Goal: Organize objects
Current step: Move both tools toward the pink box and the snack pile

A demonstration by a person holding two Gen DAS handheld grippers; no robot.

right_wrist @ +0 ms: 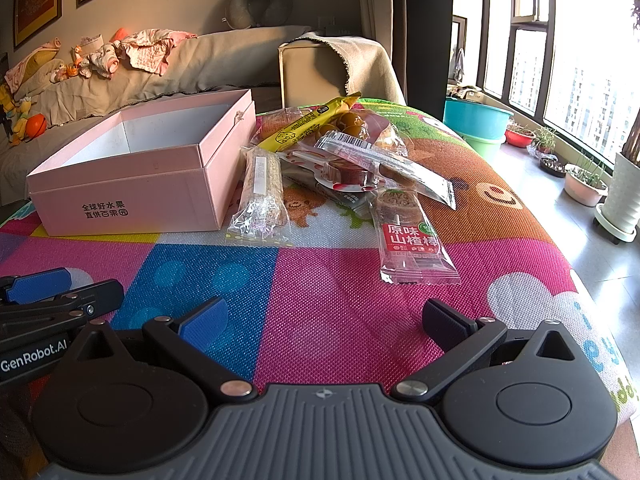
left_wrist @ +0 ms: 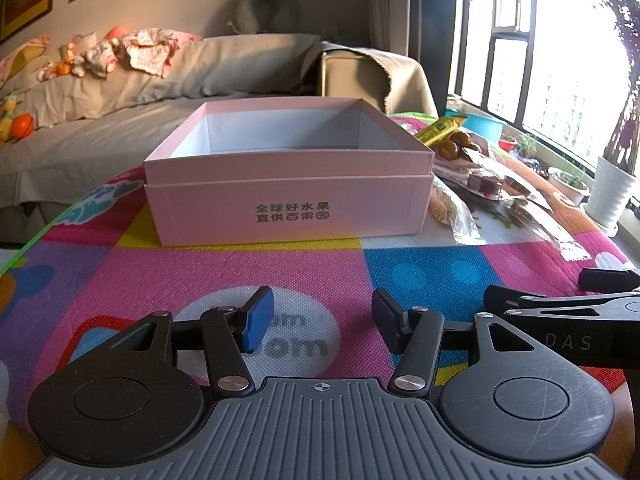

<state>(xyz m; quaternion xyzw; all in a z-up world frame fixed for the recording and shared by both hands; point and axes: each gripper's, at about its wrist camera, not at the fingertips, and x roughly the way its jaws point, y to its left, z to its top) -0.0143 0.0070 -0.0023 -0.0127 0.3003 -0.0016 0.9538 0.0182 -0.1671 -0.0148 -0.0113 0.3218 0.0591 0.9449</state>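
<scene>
An open pink box (left_wrist: 288,200) with green print stands on the colourful play mat (left_wrist: 200,268); its inside looks empty. It also shows in the right wrist view (right_wrist: 132,192). To its right lies a pile of snack packets: a clear-wrapped grain bar (right_wrist: 262,196), a red hawthorn packet (right_wrist: 412,236), a yellow stick packet (right_wrist: 308,128) and a long clear packet (right_wrist: 384,164). My left gripper (left_wrist: 322,320) is open and empty, low over the mat in front of the box. My right gripper (right_wrist: 326,322) is open and empty, in front of the snacks.
A grey-covered sofa (left_wrist: 120,120) with clothes and toys runs behind the mat. Teal and green basins (right_wrist: 478,120) and potted plants (right_wrist: 584,184) stand by the window at right. The mat's right edge drops to the floor (right_wrist: 532,184).
</scene>
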